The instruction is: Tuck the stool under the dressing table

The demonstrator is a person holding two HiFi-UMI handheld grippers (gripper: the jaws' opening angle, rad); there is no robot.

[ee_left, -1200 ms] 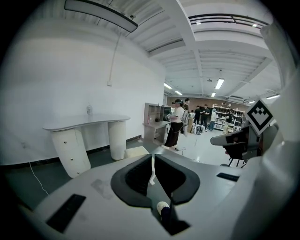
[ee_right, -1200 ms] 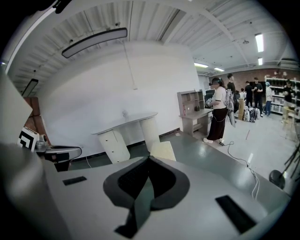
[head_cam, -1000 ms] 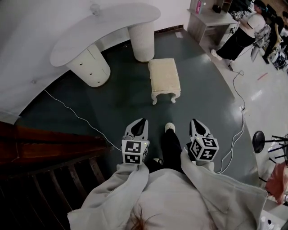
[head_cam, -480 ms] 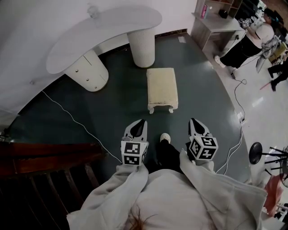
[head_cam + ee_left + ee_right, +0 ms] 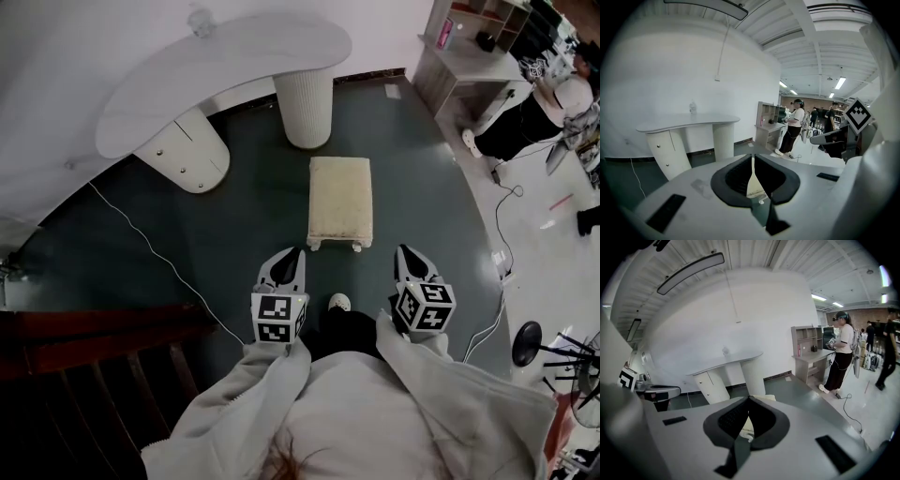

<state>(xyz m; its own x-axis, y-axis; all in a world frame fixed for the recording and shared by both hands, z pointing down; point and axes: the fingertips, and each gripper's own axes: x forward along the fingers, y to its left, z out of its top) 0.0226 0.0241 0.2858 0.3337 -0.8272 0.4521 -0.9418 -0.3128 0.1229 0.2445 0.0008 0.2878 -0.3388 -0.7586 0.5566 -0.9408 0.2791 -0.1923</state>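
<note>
At centre frame, the stool [image 5: 339, 201] faces the surface's [image 5: 225, 66] pillar [image 5: 306, 108]; the clenched, empty left tool [image 5: 291, 259] and right tool [image 5: 410, 259] could jam it there.

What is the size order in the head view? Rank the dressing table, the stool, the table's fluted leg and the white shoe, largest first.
1. dressing table, clearly the largest.
2. stool and fluted leg: too alike to rank.
3. white shoe, the smallest, though it is nearest the camera.

Cream stool [image 5: 339, 201], white dressing table [image 5: 225, 66]
</note>
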